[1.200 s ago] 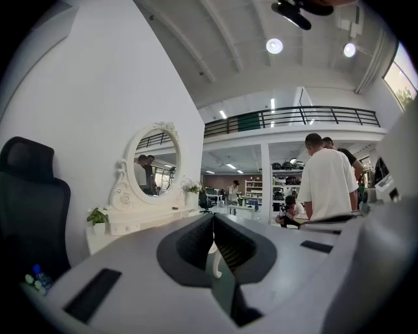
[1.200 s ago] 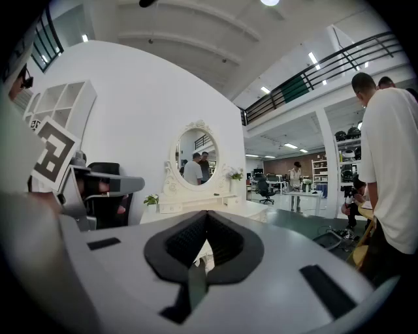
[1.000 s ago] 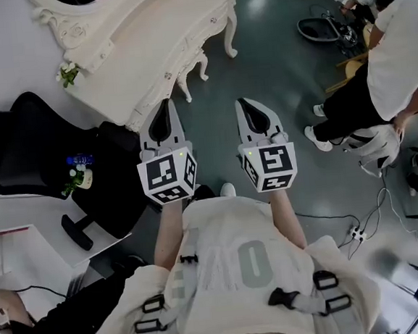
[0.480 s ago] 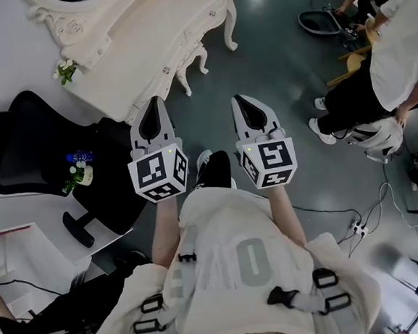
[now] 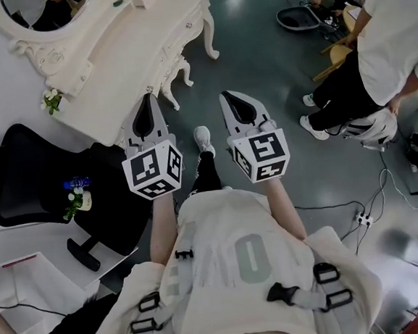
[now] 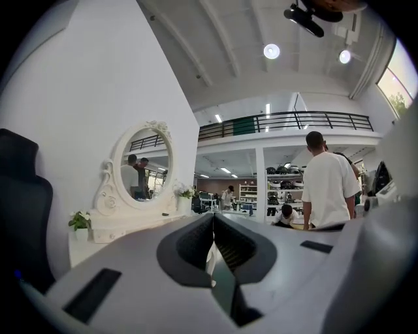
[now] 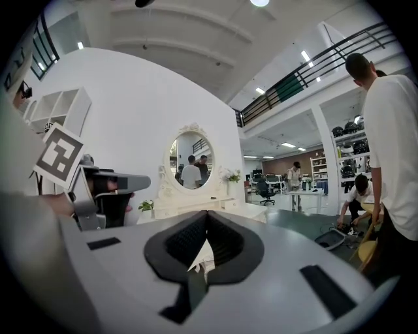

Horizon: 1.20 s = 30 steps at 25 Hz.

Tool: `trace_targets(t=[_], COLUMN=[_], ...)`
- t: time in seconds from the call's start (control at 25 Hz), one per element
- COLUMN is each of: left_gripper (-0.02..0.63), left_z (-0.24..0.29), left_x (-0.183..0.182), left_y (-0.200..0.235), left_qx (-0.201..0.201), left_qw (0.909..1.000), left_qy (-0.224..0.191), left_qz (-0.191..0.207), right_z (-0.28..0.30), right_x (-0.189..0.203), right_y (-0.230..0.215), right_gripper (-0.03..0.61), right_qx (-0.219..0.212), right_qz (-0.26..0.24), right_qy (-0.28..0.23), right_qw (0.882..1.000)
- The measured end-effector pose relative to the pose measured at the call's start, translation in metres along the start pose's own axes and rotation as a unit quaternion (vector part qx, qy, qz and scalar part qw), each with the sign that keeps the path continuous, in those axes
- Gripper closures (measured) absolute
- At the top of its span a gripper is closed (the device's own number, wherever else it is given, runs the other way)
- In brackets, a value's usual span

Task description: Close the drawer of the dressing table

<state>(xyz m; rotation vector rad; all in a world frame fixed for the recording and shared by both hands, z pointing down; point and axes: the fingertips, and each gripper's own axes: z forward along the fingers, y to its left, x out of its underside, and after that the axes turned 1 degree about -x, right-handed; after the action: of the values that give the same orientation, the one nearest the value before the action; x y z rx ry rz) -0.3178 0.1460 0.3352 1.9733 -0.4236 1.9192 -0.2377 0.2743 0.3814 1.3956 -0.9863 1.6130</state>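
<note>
- Dark grey-green floor (image 5: 257, 49) fills an open hall with white walls, a railed upper gallery and ceiling lamps.
- Against the wall stands a cream carved counter (image 5: 122, 50) with an oval mirror (image 6: 144, 166) on top and a small potted plant (image 5: 51, 102) at its near end.
- Drawer fronts (image 5: 177, 47) with small knobs run along the counter's side that faces the floor. From this height I cannot tell whether any drawer stands out.
- Beside the counter's near end is a black office chair (image 5: 27, 171).
- The left tongs (image 5: 145, 97) are held level and point toward the counter, apart from it. Their jaws are pressed together with nothing between them (image 6: 213, 215).
- The right tongs (image 5: 226, 97) are held alongside, near the left pair, and also aim at the counter. Their jaws meet at the tip and grip nothing (image 7: 207, 213).
- A white shoe (image 5: 202, 136) of the person holding the tongs shows on the floor between them.
- Off to the right, a person in a white shirt (image 5: 393, 30) stands well apart from the counter.
</note>
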Motion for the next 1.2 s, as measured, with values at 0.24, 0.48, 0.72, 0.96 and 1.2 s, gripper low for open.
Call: trace_targets(t=[0.24, 0.48, 0.72, 0.96, 1.2], left_gripper=[0.595, 0.595, 0.595, 0.594, 0.595], left_z=[0.031, 0.067, 0.118, 0.196, 0.276], left_x=[-0.008, -0.002, 0.001, -0.018, -0.030], left_y=[-0.005, -0.008, -0.003, 0.016, 0.043], left_qx=[0.015, 0.021, 0.024, 0.016, 0.001], left_qw=[0.9998, 0.9998, 0.9997, 0.9997, 0.9998], left_qy=[-0.012, -0.003, 0.006, -0.009, -0.010], left_qz=[-0.005, 0.000, 0.008, 0.017, 0.015], right_z=[0.017, 0.040, 0.085, 0.157, 0.235], right_x=[-0.008, -0.015, -0.021, -0.044, -0.063], right_y=[-0.020, -0.050, -0.080, -0.113, -0.140], right_gripper=[0.569, 0.569, 0.569, 0.569, 0.569], right_qx=[0.013, 0.024, 0.023, 0.014, 0.001], right_qz=[-0.003, 0.000, 0.012, 0.011, -0.001], right_qy=[-0.008, -0.016, -0.013, -0.016, -0.005], right_qw=[1.000, 1.000, 1.000, 1.000, 1.000])
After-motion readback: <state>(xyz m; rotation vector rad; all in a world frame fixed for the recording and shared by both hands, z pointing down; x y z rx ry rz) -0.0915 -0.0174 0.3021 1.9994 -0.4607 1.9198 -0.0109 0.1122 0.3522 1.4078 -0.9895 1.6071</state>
